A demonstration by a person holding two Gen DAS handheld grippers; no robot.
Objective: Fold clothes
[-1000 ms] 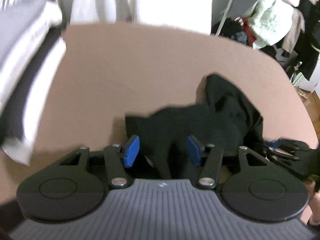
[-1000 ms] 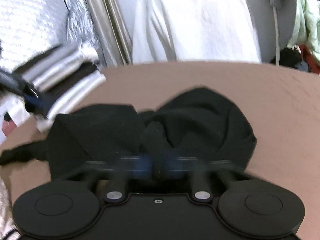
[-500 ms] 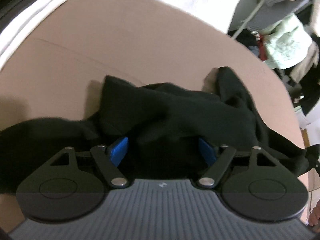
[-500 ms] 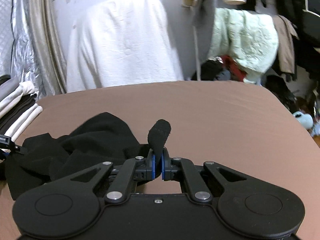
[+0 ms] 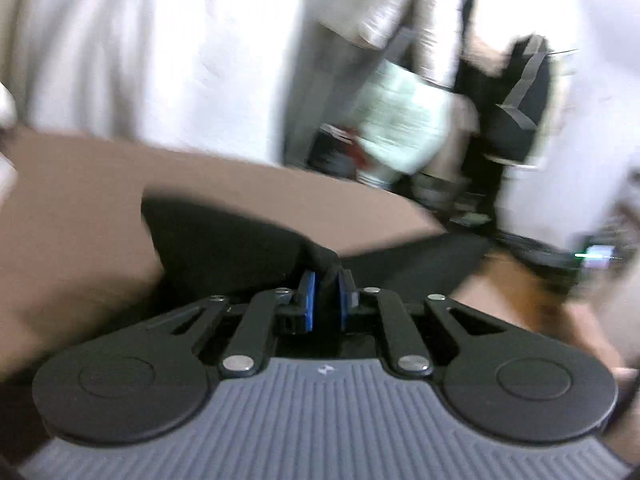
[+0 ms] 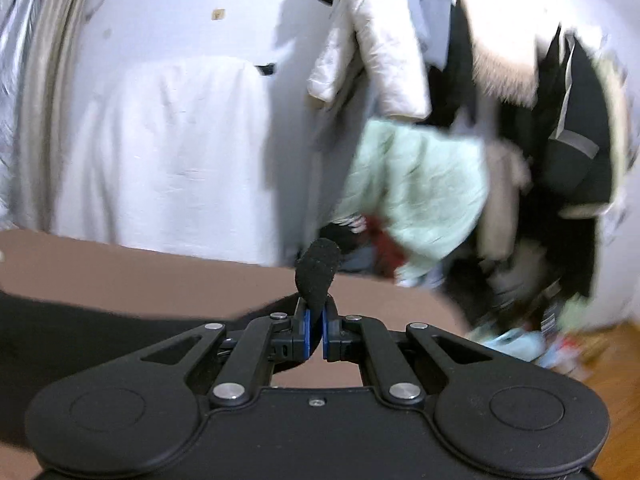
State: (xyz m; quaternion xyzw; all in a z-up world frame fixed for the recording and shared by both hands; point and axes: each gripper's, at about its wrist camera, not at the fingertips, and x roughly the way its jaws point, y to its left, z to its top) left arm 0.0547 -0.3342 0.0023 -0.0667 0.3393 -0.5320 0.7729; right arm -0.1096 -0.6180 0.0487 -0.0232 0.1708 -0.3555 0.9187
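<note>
Item: 1 black garment (image 5: 224,240), soft knit or fleece by its matte, fuzzy edge; exact type not readable while it is bunched. Location: partly draped on the brown desk (image 5: 80,208), partly lifted between my 2 grippers. Left gripper (image 5: 325,300): clenched on a peak of the black cloth, which tents up into the blue pads; the left view is motion-blurred, so finer detail is lost. Right gripper (image 6: 315,330): pads pinched tight on a narrow tab of the same cloth, whose rounded end stands up above the fingertips; the rest trails off low to the left over the desk. Handling, my estimate: light, limp, no stiffness of its own, so it will sag and swing from whichever points I hold; not fragile; the napped surface should grip the pads well, with little slip. Best hold, as I judge it: edges or corners such as hem, cuff or shoulder seam, 1 per gripper, kept well apart so the fabric hangs flat rather than bundled. Surroundings: white draped cloth (image 6: 168,152) behind the desk, hanging clothes (image 6: 420,184) at right.
</note>
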